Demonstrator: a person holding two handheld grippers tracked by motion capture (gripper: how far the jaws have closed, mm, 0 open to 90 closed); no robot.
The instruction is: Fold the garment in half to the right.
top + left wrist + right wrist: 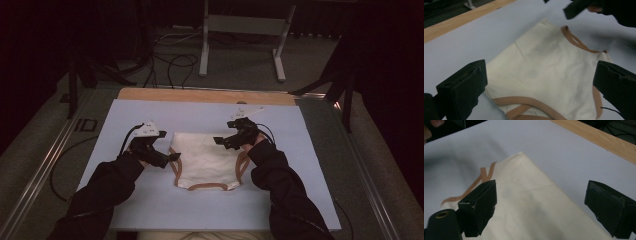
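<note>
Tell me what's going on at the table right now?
A person works a cream sleeveless cloth top with tan trim, lying flat on the pale blue mat. The left gripper sits at its left edge, the right gripper over its far right corner. Both have their jaws open and hold nothing.

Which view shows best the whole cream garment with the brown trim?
The high view: the cream garment lies flat on the blue mat, its full outline visible between the left tool and right tool. The left gripper view gives a close part with trim between open jaws; the right gripper view shows one corner.
</note>
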